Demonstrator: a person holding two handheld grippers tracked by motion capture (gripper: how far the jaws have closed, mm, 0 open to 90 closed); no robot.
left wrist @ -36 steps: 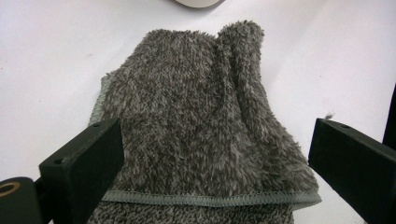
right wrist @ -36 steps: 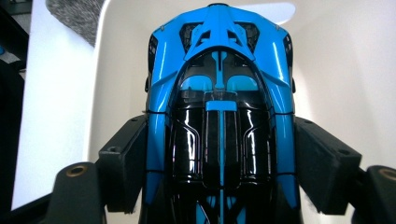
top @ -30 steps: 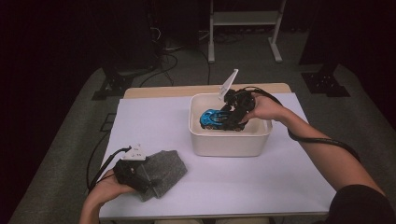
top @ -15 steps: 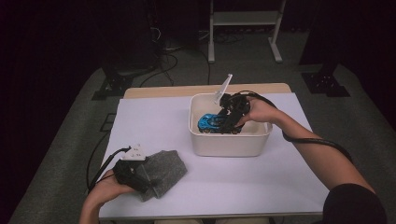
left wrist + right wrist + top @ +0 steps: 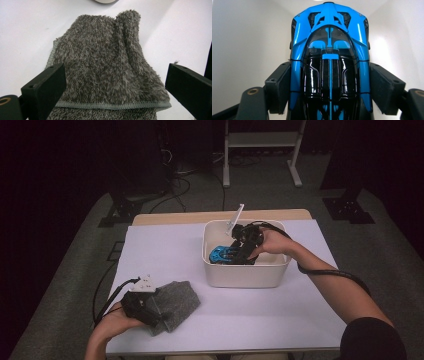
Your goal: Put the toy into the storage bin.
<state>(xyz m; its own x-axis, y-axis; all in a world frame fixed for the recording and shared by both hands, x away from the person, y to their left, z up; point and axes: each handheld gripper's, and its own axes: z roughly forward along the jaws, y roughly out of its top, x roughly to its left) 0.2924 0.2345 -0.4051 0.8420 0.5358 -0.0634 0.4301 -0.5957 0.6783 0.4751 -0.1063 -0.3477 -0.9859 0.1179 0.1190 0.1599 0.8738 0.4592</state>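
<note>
A blue and black toy car [image 5: 329, 47] sits between my right gripper's [image 5: 329, 87] pads, which press on both its sides. In the high view that gripper [image 5: 236, 252] holds the car [image 5: 219, 254] inside a white bin [image 5: 242, 277], below its rim. A grey fluffy towel [image 5: 176, 302] lies crumpled at the table's front left. My left gripper [image 5: 148, 312] rests at its near edge. In the left gripper view the jaws [image 5: 115, 85] stand wide apart, open, with the towel [image 5: 107, 65] lying between them.
A white sheet [image 5: 165, 255] covers the table. A white card-like piece [image 5: 235, 219] leans at the bin's back rim. A cable [image 5: 330, 272] trails along the right forearm. Stands and cables [image 5: 175, 175] sit on the dark floor behind the table.
My right gripper has gone down into the bin with the car in it. The left gripper and the towel have stayed put.
</note>
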